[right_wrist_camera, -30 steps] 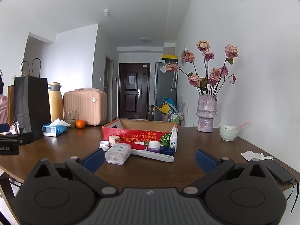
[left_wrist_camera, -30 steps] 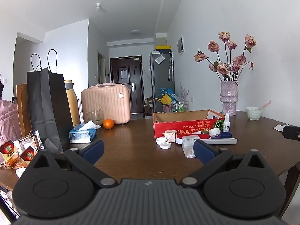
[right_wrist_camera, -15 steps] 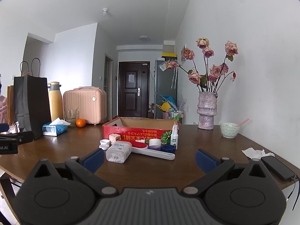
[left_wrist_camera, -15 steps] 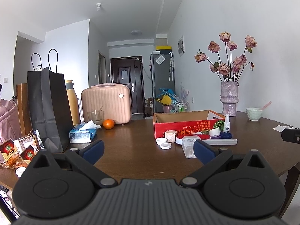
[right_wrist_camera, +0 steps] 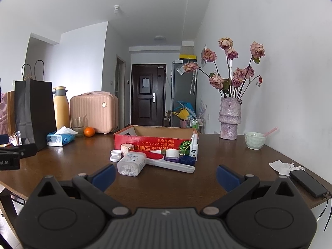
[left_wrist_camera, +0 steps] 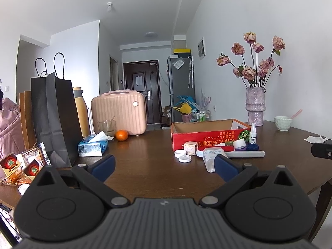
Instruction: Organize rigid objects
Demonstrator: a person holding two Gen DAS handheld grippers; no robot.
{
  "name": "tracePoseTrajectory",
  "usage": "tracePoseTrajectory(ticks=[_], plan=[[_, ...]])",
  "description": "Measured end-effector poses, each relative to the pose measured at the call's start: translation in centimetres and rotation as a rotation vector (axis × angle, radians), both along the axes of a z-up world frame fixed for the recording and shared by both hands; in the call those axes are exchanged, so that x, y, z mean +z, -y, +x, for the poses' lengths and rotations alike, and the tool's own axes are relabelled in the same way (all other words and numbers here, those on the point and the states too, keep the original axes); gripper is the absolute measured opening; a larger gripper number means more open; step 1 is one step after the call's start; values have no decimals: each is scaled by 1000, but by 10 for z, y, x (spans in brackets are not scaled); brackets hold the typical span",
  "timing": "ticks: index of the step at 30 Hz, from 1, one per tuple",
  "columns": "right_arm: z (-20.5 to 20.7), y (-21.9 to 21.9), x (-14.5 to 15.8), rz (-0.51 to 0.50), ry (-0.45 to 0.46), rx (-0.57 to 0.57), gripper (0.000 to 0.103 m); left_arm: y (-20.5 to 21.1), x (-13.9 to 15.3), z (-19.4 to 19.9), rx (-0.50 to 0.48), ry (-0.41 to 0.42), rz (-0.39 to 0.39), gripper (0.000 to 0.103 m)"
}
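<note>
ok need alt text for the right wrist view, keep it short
The open right gripper hovers above a dark wooden table, facing small containers clustered in front of an open red cardboard box. A vase of pink roses stands to the right.

Both views bright, lit by soft even daylight; source not visible. White walls and ceiling evenly lit, no blown patches. Dark brown wooden bench point(right_wrist_camera: 87, 155) carries a pale sheen on its left part in the right wrist view. Shadows faint and short under the red cardboard box point(right_wrist_camera: 153, 141). Strong fisheye bend: wall lines curve, corners go black. Focus sharp throughout; no motion blur. Far dark door point(left_wrist_camera: 141, 91) a bit dim.
</note>
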State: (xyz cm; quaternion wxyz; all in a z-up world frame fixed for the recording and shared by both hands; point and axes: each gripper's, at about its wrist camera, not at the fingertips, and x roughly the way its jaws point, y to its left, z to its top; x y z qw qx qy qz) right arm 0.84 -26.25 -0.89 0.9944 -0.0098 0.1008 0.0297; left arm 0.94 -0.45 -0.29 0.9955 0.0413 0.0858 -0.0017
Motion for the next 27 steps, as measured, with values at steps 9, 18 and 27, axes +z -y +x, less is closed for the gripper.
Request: tracePoseTrajectory(ticks=[9,18,27], plan=[[8,7,-2,-2,-16,-29,103,1,-6,6,-1,-21,6,103],[43,4,1,-51,-42,-26,103,-9,-8,48,-7,-66,-29,103],[102,8,5,-76,-43,-50,103,1,-14,114,-82,-94,-13,103]])
